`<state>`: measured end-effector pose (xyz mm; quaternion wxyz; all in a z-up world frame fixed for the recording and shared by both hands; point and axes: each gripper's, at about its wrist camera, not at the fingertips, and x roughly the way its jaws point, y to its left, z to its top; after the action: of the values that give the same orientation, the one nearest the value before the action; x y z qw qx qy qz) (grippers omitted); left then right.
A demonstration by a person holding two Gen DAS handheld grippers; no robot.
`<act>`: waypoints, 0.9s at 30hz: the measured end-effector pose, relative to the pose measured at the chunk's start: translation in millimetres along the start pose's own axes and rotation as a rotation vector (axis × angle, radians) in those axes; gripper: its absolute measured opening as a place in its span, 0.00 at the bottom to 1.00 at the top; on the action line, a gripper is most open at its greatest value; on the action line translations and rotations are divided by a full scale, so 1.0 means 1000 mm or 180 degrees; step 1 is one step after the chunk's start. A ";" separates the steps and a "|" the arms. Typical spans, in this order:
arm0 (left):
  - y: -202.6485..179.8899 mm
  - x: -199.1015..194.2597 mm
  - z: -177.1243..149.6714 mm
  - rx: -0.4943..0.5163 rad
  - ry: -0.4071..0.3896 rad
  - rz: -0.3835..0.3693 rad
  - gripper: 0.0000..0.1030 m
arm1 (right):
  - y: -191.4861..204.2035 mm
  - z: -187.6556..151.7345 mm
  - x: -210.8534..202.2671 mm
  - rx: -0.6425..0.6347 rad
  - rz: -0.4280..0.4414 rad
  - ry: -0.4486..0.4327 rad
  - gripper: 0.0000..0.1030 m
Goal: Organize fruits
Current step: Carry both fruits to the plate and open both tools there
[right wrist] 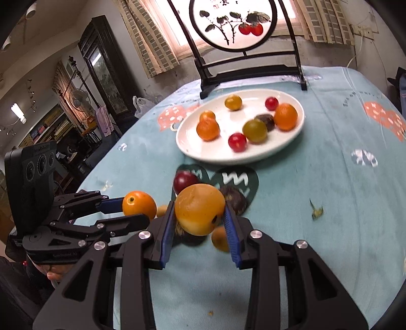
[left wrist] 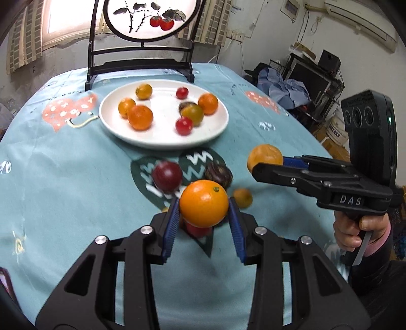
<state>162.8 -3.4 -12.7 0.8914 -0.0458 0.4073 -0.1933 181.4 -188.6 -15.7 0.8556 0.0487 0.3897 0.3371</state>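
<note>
Bright window (right wrist: pixel 177 22) backlight glares, fisheye edges bend, and nearby fruit looks perhaps motion-blurred.

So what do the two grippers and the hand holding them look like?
Both grippers, left and right, are black plastic with blue ribbed pads and silver screws. The right gripper's body shows white "DAS" lettering and a black camera block. The hand wears a pink cuff under a dark sleeve.

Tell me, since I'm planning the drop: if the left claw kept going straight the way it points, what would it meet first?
Probably the dark red plum lying on the cloth just ahead of the orange it grips; the white plate lies farther along. Depth is uncertain.
</note>
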 end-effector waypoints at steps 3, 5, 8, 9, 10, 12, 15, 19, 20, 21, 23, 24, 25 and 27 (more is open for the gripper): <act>0.011 -0.002 0.025 -0.0035 -0.0100 0.0036 0.38 | 0.000 0.024 0.002 -0.0069 -0.0087 -0.0142 0.36; 0.020 0.003 0.049 -0.0074 -0.0161 0.0056 0.38 | -0.003 0.039 0.006 -0.0091 -0.0173 -0.0250 0.36; 0.034 0.026 0.088 -0.0128 -0.0228 0.0166 0.38 | -0.016 0.067 0.026 -0.0078 -0.0410 -0.0385 0.36; 0.037 0.037 0.100 -0.0127 -0.0228 0.0240 0.38 | -0.022 0.073 0.033 -0.0057 -0.0475 -0.0393 0.36; 0.040 0.046 0.109 -0.0130 -0.0209 0.0289 0.38 | -0.028 0.079 0.041 -0.0027 -0.0542 -0.0382 0.36; 0.046 0.070 0.127 -0.0161 -0.0160 0.0352 0.38 | -0.041 0.089 0.059 0.0030 -0.0621 -0.0351 0.36; 0.054 0.097 0.143 -0.0184 -0.0074 0.0455 0.38 | -0.055 0.100 0.078 0.0067 -0.0696 -0.0280 0.36; 0.063 0.125 0.150 -0.0238 0.0052 0.0560 0.38 | -0.066 0.108 0.096 0.0061 -0.0741 -0.0203 0.37; 0.066 0.128 0.150 -0.0261 0.0073 0.0578 0.38 | -0.069 0.109 0.099 0.0068 -0.0749 -0.0188 0.37; 0.068 0.130 0.150 -0.0293 0.0095 0.0607 0.38 | -0.070 0.109 0.101 0.0071 -0.0743 -0.0164 0.39; 0.072 0.131 0.150 -0.0357 0.0103 0.0631 0.48 | -0.070 0.109 0.099 0.0105 -0.0714 -0.0137 0.45; 0.073 0.127 0.150 -0.0374 0.0072 0.0643 0.60 | -0.069 0.108 0.096 0.0121 -0.0698 -0.0149 0.49; 0.072 0.120 0.150 -0.0378 0.0013 0.0677 0.68 | -0.067 0.107 0.092 0.0120 -0.0685 -0.0179 0.49; 0.067 0.102 0.148 -0.0337 -0.0118 0.0785 0.75 | -0.058 0.105 0.078 0.0059 -0.0655 -0.0243 0.50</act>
<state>354.1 7.9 -2.1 0.9121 -0.0459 0.4030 -0.0596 322.7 -166.4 -13.2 0.8994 0.0291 0.3629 0.2418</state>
